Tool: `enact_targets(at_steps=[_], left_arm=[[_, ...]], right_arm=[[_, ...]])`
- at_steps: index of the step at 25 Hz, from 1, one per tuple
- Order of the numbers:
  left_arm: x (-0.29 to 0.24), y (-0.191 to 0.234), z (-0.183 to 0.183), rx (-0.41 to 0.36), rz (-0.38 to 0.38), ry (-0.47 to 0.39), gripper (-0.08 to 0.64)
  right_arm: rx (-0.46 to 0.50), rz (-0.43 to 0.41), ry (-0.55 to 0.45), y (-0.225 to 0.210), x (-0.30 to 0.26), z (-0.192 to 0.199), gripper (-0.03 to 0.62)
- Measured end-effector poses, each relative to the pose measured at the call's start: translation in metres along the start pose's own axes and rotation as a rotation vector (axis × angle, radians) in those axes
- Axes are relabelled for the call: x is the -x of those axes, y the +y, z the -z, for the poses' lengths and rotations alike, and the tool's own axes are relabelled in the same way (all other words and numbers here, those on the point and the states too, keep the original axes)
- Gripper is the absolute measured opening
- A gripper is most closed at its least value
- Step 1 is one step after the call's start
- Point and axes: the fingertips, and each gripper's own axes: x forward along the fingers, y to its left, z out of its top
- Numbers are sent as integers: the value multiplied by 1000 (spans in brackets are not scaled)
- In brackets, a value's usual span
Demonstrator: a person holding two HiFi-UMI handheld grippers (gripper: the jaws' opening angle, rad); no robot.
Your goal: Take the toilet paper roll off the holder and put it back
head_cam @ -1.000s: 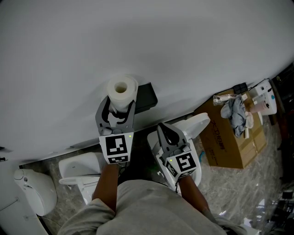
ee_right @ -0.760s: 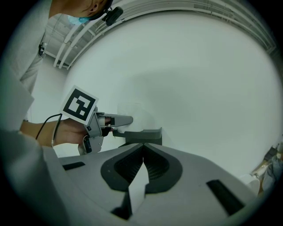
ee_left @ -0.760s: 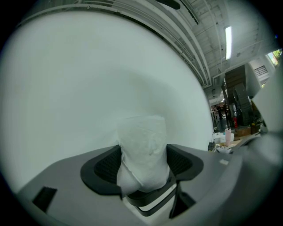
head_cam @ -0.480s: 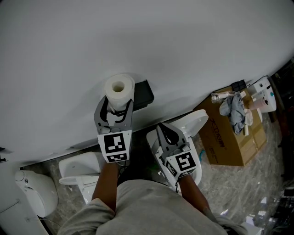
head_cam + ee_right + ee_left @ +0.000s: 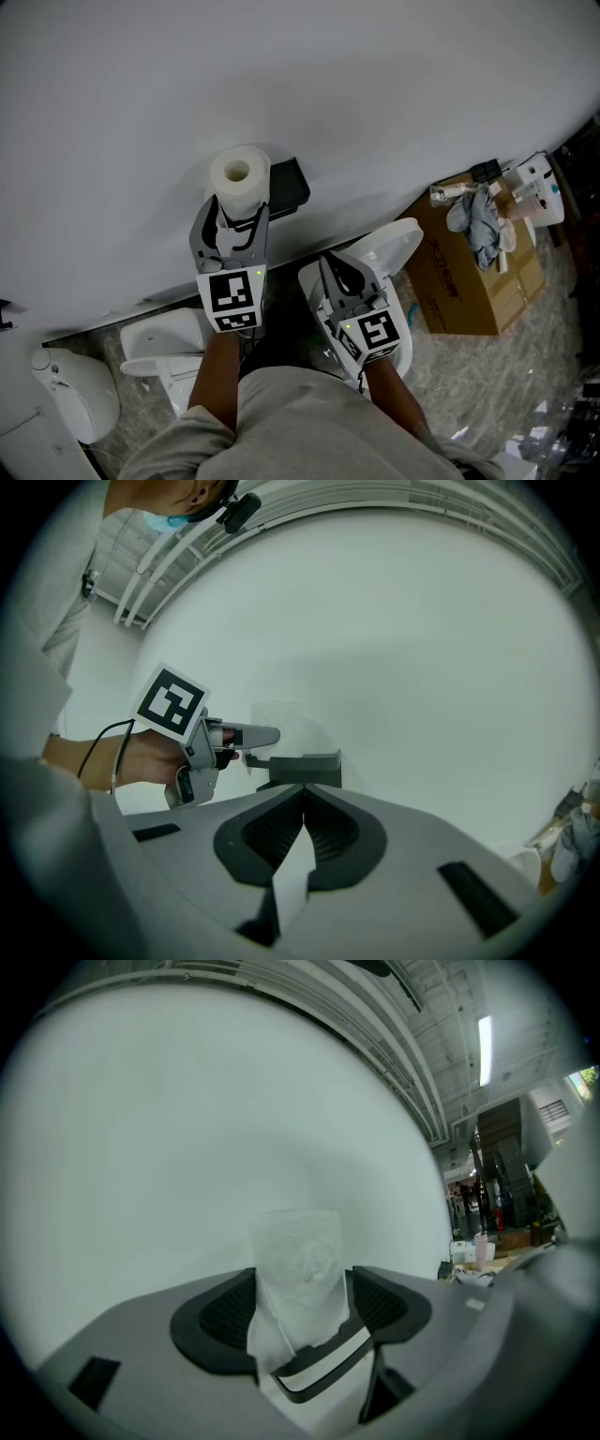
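In the head view my left gripper (image 5: 236,208) is shut on a white toilet paper roll (image 5: 239,176), which stands upright with its core hole facing up. The roll sits close against the white wall, at the left end of the black holder (image 5: 288,187). I cannot tell whether the two touch. In the left gripper view the roll (image 5: 298,1255) fills the gap between the jaws, with a loose sheet hanging down. My right gripper (image 5: 331,262) is lower and to the right, shut on nothing (image 5: 303,799). The right gripper view shows the holder (image 5: 306,767) and the left gripper (image 5: 246,736) ahead.
A white toilet (image 5: 386,255) stands below the right gripper. To the right a cardboard box (image 5: 461,281) carries a cloth and small items. White fixtures (image 5: 157,349) sit on the stone floor at lower left. The white wall (image 5: 309,84) fills the upper view.
The left gripper and roll have drifted slightly up and left in the view, and the holder has drifted with them. The right gripper has stayed still.
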Motion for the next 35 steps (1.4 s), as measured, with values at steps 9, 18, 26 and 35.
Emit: enact_targets(at_steps=[9,18,26,35], left_arm=[[10,-5,2,-5,-8,12,322],[29,-12,4,-13,-14,28,322],[51,-20,6,-18,-13,36,322],[80,-32,8,-39,-12,45,210]], right_arm=[[-6,15,-13,1,14,-1,5],[-13,18,-42,7,30,-8,5],[-4,26,-70,17,49,-15,5],[8,27,-95,29,73,-21,5]])
